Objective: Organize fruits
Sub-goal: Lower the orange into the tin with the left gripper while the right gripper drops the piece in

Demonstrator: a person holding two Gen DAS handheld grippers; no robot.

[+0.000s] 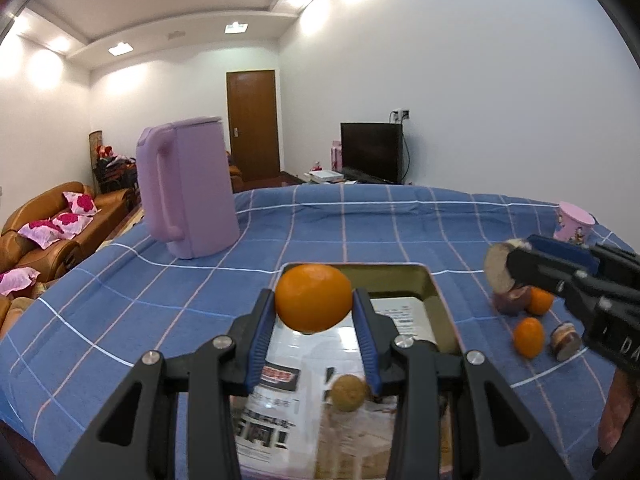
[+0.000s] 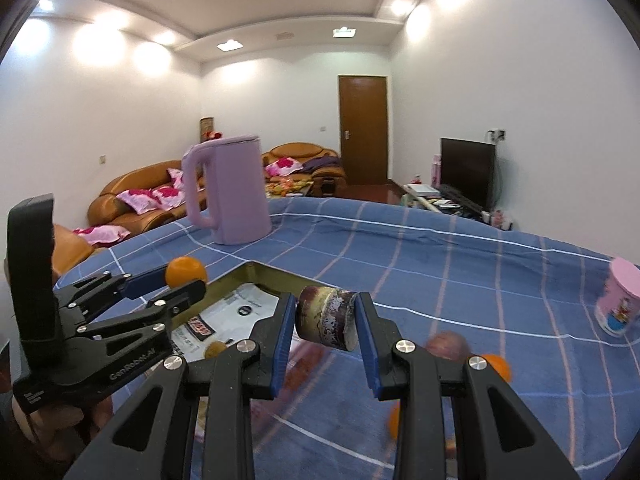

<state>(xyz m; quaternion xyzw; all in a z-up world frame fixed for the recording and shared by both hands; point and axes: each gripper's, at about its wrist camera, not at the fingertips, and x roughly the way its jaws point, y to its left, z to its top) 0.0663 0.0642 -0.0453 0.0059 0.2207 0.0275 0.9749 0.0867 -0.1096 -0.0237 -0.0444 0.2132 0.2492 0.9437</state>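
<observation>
Left hand-held gripper point(image 1: 314, 308): clamped on an orange point(image 1: 314, 298), held in the air above the far end of a metal tray point(image 1: 434, 292).
Right hand-held gripper point(image 2: 325, 320): closed on a short, dark, cut-ended chunk point(image 2: 326, 317) of produce, carried above the cloth just right of the tray; what it is cannot be told.
Tray: gold-walled, lined with printed paper, one small brownish round fruit point(image 1: 349, 393) lying in it.
Loose fruit: two small oranges point(image 1: 529, 337) and two dark cut pieces point(image 1: 565, 340) on the cloth, right of the tray.
Counter point(image 1: 120, 292): covered in blue checked cloth; lilac jug point(image 1: 188, 188) at far left, pink cup point(image 1: 574, 222) at far right.
</observation>
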